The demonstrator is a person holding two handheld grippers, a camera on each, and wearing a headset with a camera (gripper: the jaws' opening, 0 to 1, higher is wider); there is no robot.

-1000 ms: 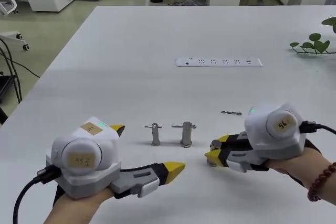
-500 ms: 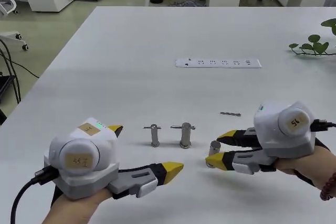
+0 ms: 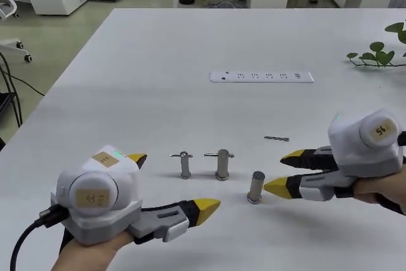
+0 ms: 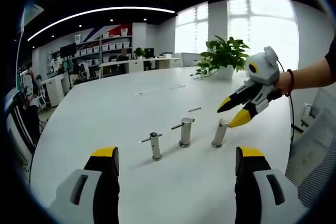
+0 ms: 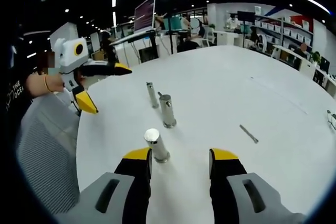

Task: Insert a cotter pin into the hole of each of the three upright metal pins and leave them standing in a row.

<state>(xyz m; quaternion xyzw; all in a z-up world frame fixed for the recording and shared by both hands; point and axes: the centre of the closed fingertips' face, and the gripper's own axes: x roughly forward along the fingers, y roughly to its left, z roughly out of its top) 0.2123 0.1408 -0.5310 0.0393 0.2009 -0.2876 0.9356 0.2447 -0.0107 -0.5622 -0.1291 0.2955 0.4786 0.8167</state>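
Three metal pins stand upright on the white table. The left pin (image 3: 184,164) and the middle pin (image 3: 222,164) each carry a cotter pin through the top. The third pin (image 3: 255,187) stands bare, slightly nearer me, and from the right gripper's side it is the closest pin (image 5: 155,144). A loose cotter pin (image 3: 277,138) lies flat beyond it. My right gripper (image 3: 283,171) is open just right of the third pin, not touching it. My left gripper (image 3: 171,182) is open and empty in front of the left pin.
A white power strip (image 3: 261,77) lies at mid-table. A green plant (image 3: 374,55) sits at the far right edge. Bare tabletop surrounds the pins. Office desks and chairs stand beyond the table's far edge.
My right gripper has opened, let go of the third pin and drawn back to the right. The pin stays standing. The left gripper has hardly moved.
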